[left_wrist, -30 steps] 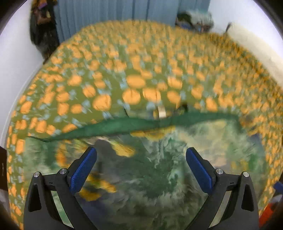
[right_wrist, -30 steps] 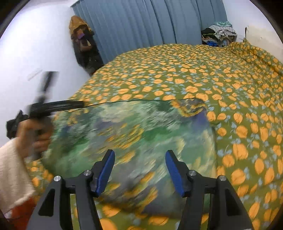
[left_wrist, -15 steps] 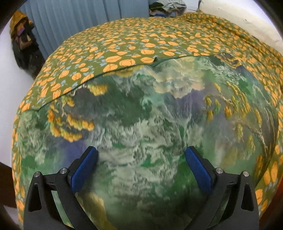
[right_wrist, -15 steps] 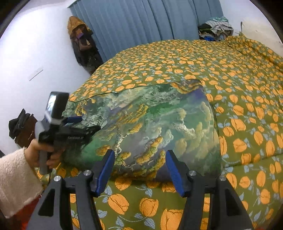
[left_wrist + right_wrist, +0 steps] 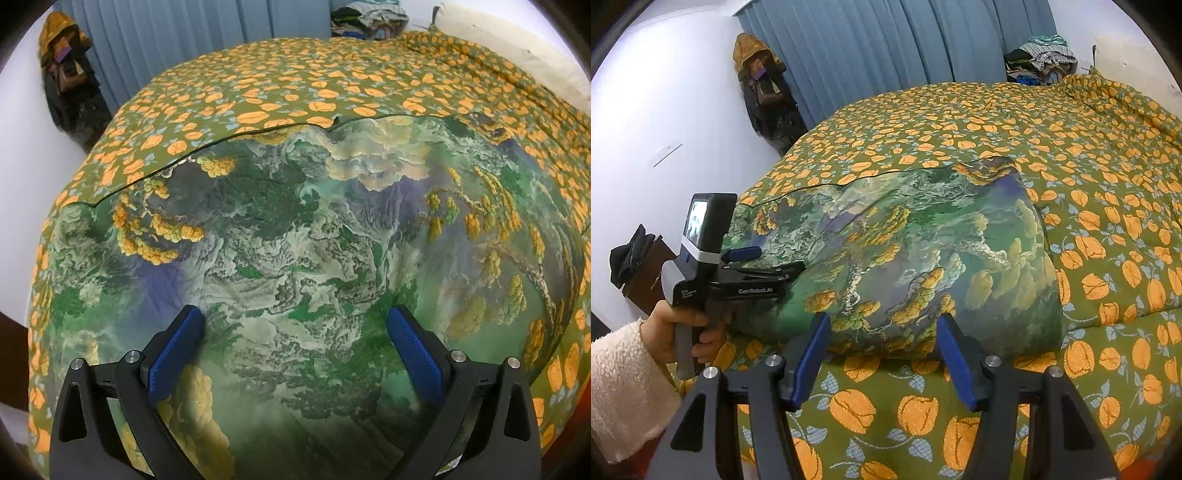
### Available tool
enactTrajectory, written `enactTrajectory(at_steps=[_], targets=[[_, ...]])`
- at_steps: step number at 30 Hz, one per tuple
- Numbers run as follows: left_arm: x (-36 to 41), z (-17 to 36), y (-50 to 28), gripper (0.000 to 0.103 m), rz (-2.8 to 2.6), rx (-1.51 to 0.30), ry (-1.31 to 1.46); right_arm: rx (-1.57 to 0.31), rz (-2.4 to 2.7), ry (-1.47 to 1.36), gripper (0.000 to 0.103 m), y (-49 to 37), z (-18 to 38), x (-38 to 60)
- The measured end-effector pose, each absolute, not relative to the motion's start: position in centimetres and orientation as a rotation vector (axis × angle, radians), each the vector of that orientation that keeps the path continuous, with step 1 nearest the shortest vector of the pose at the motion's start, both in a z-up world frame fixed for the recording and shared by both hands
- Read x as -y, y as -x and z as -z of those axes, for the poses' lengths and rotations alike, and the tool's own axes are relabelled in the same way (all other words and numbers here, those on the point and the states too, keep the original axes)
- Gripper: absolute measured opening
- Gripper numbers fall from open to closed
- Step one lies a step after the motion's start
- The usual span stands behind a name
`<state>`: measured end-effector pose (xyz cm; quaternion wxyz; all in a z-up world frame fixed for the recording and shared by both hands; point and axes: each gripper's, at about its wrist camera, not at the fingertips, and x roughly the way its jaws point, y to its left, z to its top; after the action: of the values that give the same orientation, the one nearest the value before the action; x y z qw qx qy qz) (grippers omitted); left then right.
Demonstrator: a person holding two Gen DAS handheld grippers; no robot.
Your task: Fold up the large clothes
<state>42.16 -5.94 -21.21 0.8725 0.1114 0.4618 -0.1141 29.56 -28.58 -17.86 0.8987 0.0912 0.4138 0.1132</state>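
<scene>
Blue curtains (image 5: 905, 48) hung behind a bed spread with an orange-flowered green quilt (image 5: 960, 122), and on that quilt, toward its near edge, lay the garment (image 5: 923, 251), a large cloth printed with green mountains and yellow trees, already doubled into a broad flat panel. From the right wrist view the left gripper (image 5: 775, 262) sat at about nine o'clock of the garment, over its left edge; its own camera showed its fingers spread wide above the cloth, gripping nothing. The right gripper (image 5: 882, 354) hovered at six o'clock, just short of the near hem, fingers likewise apart and empty (neither pad seemed to touch fabric). I judged one fold finished and both hands released. The next move probably called for pinching two edge corners together and carrying them across to halve the panel again.
</scene>
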Motion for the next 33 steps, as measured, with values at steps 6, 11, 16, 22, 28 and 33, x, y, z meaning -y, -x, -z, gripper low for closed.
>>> enactTrajectory(at_steps=[6, 11, 16, 22, 28, 33], targets=[[5.8, 21.3, -41.6, 0.1, 0.232, -0.963, -0.233, -0.863, -0.238, -0.186, 0.061, -29.1, 18.0, 28.2], [5.5, 21.3, -40.5, 0.1, 0.229, -0.963, -0.21, -0.862, -0.235, -0.185, 0.061, -28.8, 18.0, 28.1], [5.9, 21.5, -38.2, 0.1, 0.257, -0.958, -0.25, -0.857, -0.219, -0.188, 0.061, -28.1, 18.0, 28.4], [6.3, 21.9, -36.3, 0.1, 0.263, -0.947, -0.292, -0.88, -0.174, -0.201, 0.061, -27.8, 18.8, 29.8], [5.9, 18.7, -34.5, 0.101, 0.349, -0.947, -0.268, -0.914, 0.012, -0.325, 0.071, -27.2, 21.0, 35.1], [7.0, 16.5, -37.2, 0.101, 0.415, -0.906, -0.121, -0.886, 0.0, -0.616, 0.076, -28.6, 23.6, 39.4]])
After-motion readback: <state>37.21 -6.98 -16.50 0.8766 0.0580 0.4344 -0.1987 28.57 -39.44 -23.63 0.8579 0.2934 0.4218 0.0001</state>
